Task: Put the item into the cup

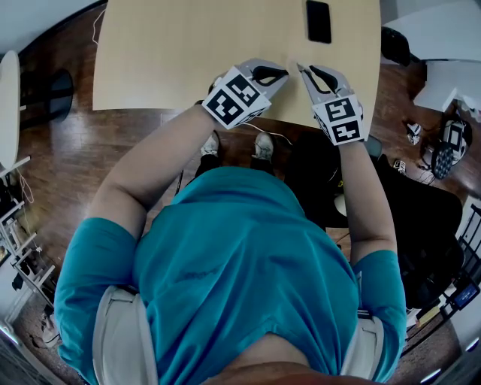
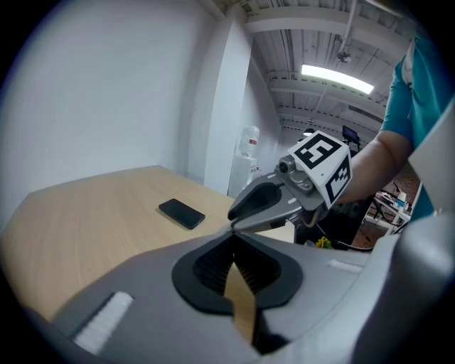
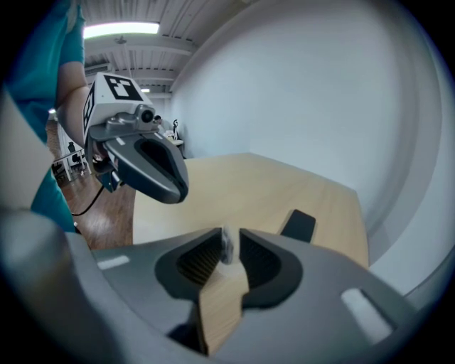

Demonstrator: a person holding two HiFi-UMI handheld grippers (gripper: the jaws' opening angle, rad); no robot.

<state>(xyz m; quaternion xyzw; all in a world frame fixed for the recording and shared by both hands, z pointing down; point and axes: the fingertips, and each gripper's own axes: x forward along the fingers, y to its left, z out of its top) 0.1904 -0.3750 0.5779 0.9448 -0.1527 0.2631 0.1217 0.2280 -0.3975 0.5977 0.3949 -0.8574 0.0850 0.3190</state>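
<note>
A small pale item [image 3: 226, 245], blurred, sits between the tips of my right gripper [image 3: 227, 240]. The jaws stand slightly apart with a thin gap beside the item. In the head view, the right gripper [image 1: 302, 69] and the left gripper [image 1: 283, 74] point at each other over the near edge of the light wooden table [image 1: 188, 53], tips almost touching. My left gripper [image 2: 233, 242] has its jaws closed tip to tip, with nothing seen between them. From the left gripper view, the right gripper [image 2: 234, 225] hangs just past those tips. No cup shows in any view.
A black phone [image 1: 319, 21] lies flat at the table's far side, also visible as the phone [image 2: 181, 213] and the phone [image 3: 298, 225]. Under the table edge are wooden floor [image 1: 75, 158] and the person's shoes [image 1: 262, 144]. Dark bags and clutter [image 1: 421, 218] sit to the right.
</note>
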